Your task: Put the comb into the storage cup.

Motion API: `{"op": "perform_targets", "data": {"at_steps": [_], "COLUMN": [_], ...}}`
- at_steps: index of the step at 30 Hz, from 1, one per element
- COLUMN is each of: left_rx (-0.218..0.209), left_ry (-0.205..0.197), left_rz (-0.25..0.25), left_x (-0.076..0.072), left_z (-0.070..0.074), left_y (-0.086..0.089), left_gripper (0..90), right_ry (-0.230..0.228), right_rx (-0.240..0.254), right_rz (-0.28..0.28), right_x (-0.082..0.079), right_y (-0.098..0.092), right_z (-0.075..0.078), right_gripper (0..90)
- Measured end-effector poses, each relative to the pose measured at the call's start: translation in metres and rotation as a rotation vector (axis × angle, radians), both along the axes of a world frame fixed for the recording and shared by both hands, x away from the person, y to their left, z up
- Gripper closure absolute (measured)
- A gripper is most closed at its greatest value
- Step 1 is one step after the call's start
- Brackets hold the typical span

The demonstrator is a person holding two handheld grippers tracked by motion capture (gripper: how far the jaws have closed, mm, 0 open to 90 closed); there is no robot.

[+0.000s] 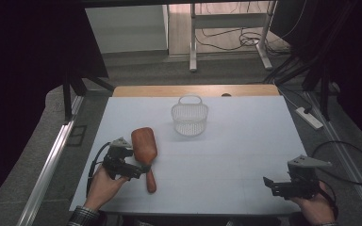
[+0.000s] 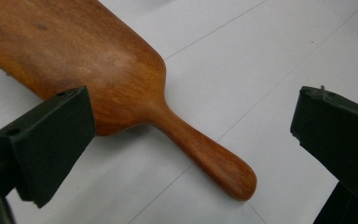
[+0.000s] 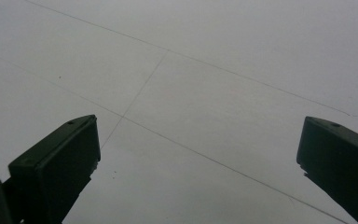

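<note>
Over the wooden brush handle, left gripper, jaws spread.

I can read no text, label, brand, number or sign anywhere here. The wooden brush has a plain back without any mark, the white basket has no tag, and the table shows only thin lines, no writing.
</note>
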State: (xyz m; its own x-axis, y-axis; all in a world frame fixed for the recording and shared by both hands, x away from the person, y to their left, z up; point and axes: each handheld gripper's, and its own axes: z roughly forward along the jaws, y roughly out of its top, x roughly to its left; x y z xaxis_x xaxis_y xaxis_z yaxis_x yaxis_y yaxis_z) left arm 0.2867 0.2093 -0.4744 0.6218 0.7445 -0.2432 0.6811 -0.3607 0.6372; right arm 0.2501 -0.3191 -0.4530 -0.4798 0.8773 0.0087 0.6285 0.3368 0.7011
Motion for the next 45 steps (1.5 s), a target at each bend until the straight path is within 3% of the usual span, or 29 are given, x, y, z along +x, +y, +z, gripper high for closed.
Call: {"op": "perform_targets", "data": {"at_steps": [8, 19, 41, 45], "left_rx": [-0.007, -0.011, 0.048, 0.089], "left_ry": [0.016, 0.004, 0.017, 0.018], "left_rz": [-0.032, -0.066, -0.109, -0.103], "left_x": [0.009, 0.018, 0.034, 0.032], "left_z": [0.0, 0.002, 0.0, -0.002], "left_y": [-0.008, -0.018, -0.045, -0.045], "left_gripper": [0.0, 0.0, 0.0, 8.1], "right_ry": [0.001, 0.001, 0.005, 0.007], "right_rx": [-0.002, -0.006, -0.016, -0.017], "right_rz": [0.002, 0.004, 0.007, 0.008], "right_x": [0.0, 0.0, 0.001, 0.001], "right_y": [0.0, 0.001, 0.002, 0.002], "right_z": [0.0, 0.0, -0.001, -0.001], "right_gripper": [0.0, 0.0, 0.0, 0.0]}}
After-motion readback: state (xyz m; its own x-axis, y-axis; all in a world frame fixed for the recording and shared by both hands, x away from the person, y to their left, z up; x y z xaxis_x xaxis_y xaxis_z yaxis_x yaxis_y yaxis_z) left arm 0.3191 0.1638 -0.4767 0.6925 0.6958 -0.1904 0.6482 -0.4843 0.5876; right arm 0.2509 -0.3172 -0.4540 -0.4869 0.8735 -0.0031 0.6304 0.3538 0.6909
